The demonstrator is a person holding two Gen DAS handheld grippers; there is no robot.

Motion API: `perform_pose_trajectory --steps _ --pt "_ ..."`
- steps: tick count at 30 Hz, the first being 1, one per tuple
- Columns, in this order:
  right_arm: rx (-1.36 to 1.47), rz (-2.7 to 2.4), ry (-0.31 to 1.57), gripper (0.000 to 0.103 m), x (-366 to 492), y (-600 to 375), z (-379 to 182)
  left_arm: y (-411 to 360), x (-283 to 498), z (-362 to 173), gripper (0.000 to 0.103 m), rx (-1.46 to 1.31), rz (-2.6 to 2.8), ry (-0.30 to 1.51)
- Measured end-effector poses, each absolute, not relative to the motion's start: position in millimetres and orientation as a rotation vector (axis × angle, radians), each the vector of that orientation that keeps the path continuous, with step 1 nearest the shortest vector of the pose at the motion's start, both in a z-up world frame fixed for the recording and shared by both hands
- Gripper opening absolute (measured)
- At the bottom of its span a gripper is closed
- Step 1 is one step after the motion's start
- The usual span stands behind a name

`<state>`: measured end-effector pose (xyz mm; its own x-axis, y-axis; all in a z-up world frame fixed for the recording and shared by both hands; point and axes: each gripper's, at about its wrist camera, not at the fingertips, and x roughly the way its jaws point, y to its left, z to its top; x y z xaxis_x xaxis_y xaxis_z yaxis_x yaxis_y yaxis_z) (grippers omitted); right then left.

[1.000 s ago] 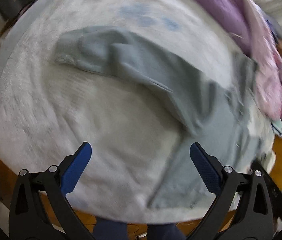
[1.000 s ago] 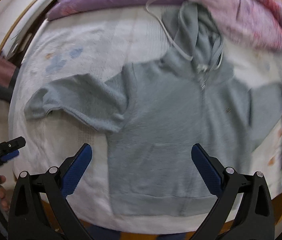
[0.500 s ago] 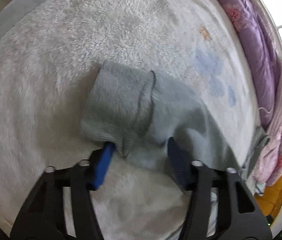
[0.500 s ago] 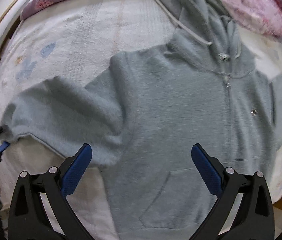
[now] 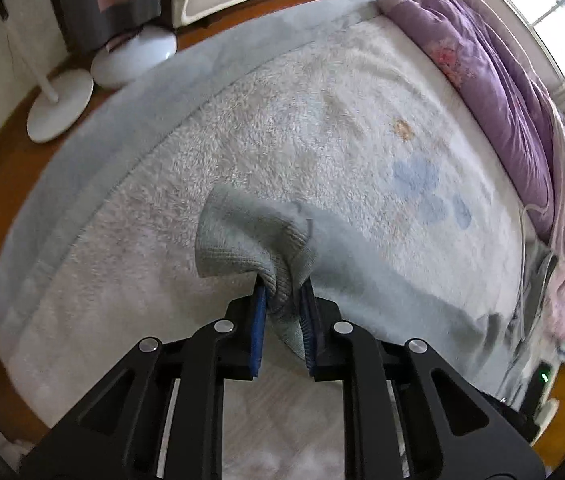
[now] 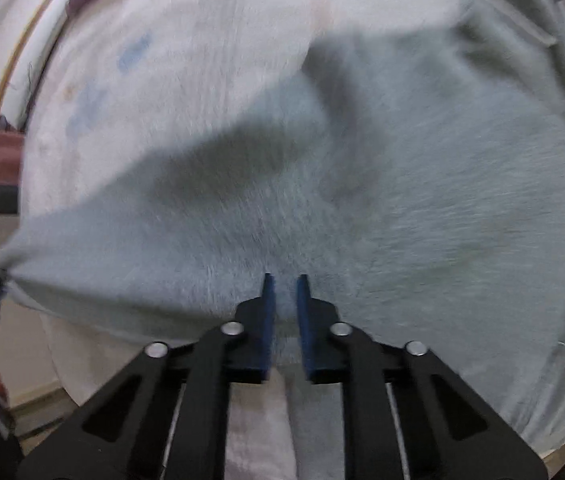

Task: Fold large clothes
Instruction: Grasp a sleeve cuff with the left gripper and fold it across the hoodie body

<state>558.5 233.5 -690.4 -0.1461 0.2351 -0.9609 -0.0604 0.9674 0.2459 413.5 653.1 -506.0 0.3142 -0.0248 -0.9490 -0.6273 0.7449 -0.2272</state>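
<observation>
Hoodie (image 6: 422, 200) sleeve cuff (image 5: 254, 248) pinched by closing left gripper (image 5: 282, 300); right gripper (image 6: 284, 284) closing near its body fabric, hold unconfirmed. Lift evenly.

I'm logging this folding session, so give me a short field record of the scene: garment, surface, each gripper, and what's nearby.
garment: grey hoodie, spread on the bed
surface: white fleecy blanket
left gripper: jaws closing, sleeve cuff pinched between the pads
right gripper: jaws closing over the hoodie body; view blurred, grip unclear
nearby: purple quilt along the bed's far edge
</observation>
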Motion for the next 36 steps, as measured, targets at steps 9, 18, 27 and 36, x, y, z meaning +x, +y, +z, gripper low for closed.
perform_pose_trajectory --steps 9,18,27,36 --pt "0.299 0.385 1.686 0.009 569 203 -675 549 427 -402 0.015 -0.469 0.347 1.049" --pt "0.386 0.344 1.52 0.012 573 34 -609 330 482 -355 0.015 -0.35 0.174 0.974" --pt "0.442 0.155 1.491 0.013 557 -191 -600 78 539 -432 0.015 -0.253 0.037 1.076" --pt "0.621 0.125 1.482 0.016 528 -250 -624 -43 538 -540 0.07 -0.315 -0.215 1.35"
